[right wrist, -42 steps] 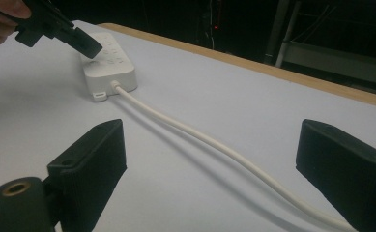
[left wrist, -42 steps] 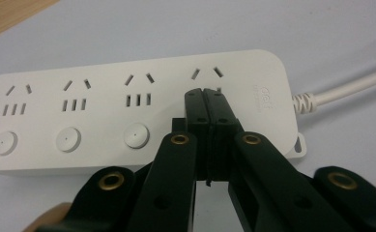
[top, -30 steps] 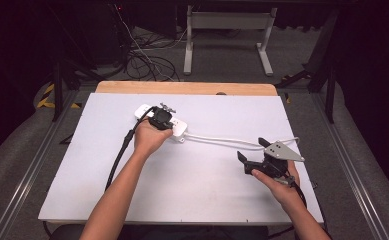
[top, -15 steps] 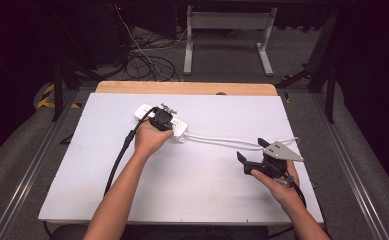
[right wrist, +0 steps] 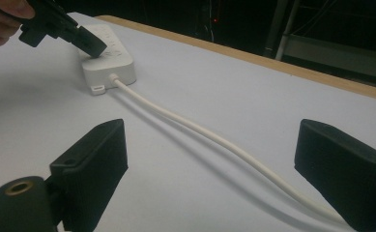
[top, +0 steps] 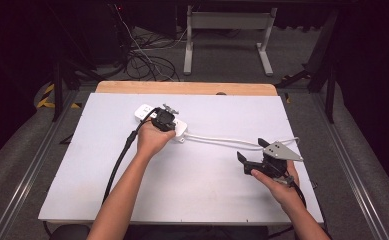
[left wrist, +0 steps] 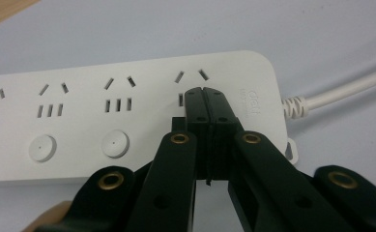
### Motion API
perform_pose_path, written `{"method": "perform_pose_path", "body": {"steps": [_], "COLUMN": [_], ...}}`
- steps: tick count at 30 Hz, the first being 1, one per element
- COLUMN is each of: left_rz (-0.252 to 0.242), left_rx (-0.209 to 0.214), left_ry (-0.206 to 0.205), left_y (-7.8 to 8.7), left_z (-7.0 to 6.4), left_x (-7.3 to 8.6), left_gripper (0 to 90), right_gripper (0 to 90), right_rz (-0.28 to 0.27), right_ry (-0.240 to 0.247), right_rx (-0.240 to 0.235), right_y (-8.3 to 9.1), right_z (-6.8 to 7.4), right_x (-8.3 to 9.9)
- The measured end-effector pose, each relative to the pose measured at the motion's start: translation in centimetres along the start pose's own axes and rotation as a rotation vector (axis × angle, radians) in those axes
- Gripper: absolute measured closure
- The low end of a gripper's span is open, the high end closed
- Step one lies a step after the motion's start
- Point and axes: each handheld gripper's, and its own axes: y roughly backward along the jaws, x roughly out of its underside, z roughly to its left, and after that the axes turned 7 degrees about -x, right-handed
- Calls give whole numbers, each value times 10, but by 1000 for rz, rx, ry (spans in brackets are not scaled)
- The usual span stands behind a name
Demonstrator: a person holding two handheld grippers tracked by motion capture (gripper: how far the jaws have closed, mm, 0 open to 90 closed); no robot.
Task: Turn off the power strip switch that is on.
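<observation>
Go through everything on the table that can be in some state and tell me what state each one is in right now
Left gripper: jaws shut, tips pressing on the power strip by its cord-end socket.
Right gripper: jaws wide open, holding nothing, the cord between them.
Power strip: lying flat, visible sockets free of plugs.
White cord: slack, lying on the table.

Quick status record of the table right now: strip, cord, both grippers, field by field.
surface: white table
power strip: white power strip lying flat, sockets up, far left of centre
cord: white cord runs from the strip's end toward the right gripper
left gripper: left gripper jaws shut, tips over the strip's end socket
right gripper: right gripper open, cord passing between its jaws, not gripped
</observation>
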Motion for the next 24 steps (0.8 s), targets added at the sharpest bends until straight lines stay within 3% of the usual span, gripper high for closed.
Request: {"method": "perform_pose_path", "body": {"steps": [10,14,24], "left_rz": [4,-9,0], "left_rx": [-5,13,7], "left_ry": [7,35,51], "left_y": [2,2,1], "left_z": [1,3,2], "left_x": [2,5,4], "left_gripper": [900,900,900], "right_gripper": [121,121,121], "right_rz": [0,1,-1], "right_ry": [-5,-6,-1], "right_rx": [4,5,1], "right_y": [2,2,2], "right_z": [0,0,1], "right_x": [0,0,0]}}
